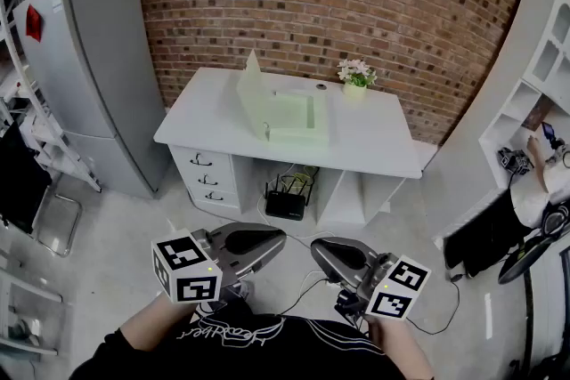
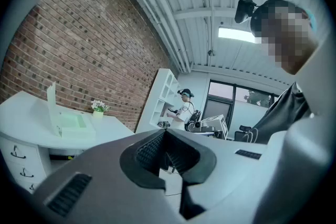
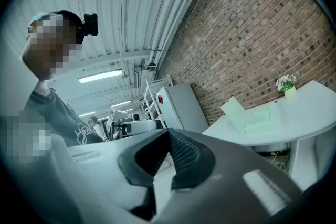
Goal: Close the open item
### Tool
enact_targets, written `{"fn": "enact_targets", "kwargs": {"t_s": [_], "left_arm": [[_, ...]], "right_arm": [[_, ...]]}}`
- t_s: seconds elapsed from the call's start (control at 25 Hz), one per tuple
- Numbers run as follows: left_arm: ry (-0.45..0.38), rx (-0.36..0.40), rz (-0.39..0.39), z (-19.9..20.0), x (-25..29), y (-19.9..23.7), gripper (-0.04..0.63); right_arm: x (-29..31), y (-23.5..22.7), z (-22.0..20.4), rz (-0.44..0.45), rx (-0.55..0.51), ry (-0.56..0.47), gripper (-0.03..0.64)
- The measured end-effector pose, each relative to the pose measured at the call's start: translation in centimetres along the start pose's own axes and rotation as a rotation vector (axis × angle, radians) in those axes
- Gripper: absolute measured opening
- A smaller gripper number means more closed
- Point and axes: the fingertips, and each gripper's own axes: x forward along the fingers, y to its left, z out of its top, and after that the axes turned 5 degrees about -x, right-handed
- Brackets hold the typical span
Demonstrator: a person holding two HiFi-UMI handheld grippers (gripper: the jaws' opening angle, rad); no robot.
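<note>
A pale green box [image 1: 294,116] lies open on the white desk [image 1: 383,142], its lid [image 1: 252,92] standing upright on the left side. The box [image 2: 71,126] shows small at the left of the left gripper view, and the same box [image 3: 252,119] sits at the right of the right gripper view. Both grippers are held low near the person's body, well short of the desk. My left gripper [image 1: 272,240] [image 2: 165,131] is shut with nothing in it. The right gripper [image 1: 319,249] [image 3: 169,132] is shut too, and empty.
A small flower pot [image 1: 356,77] stands at the desk's back. Drawers [image 1: 209,178] fill the desk's left side, with a black router [image 1: 287,203] and cables underneath. A grey fridge [image 1: 98,76] stands left, white shelving [image 1: 534,93] right, where another person [image 1: 548,178] works.
</note>
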Motion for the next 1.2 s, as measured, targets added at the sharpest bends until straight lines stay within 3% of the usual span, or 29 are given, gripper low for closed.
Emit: {"fn": "enact_targets", "kwargs": {"t_s": [0.4, 0.56, 0.8, 1.2], "left_arm": [[-0.034, -0.009, 0.055, -1.8, -0.1, -2.8, 0.002], [-0.032, -0.055, 0.081, -3.2, -0.7, -2.5, 0.002], [-0.064, -0.125, 0.084, -3.3, -0.7, 0.0, 0.002], [-0.029, -0.190, 0.062, -1.5, 1.5, 7.1, 0.002]], "right_arm": [[-2.4, 1.8, -0.9, 0.027, 0.029, -0.030, 0.003], [-2.6, 1.6, -1.9, 0.013, 0.042, -0.016, 0.003], [-1.9, -0.1, -2.6, 0.002, 0.091, -0.013, 0.003], [2.1, -6.6, -2.5, -0.030, 0.174, -0.023, 0.003]]}}
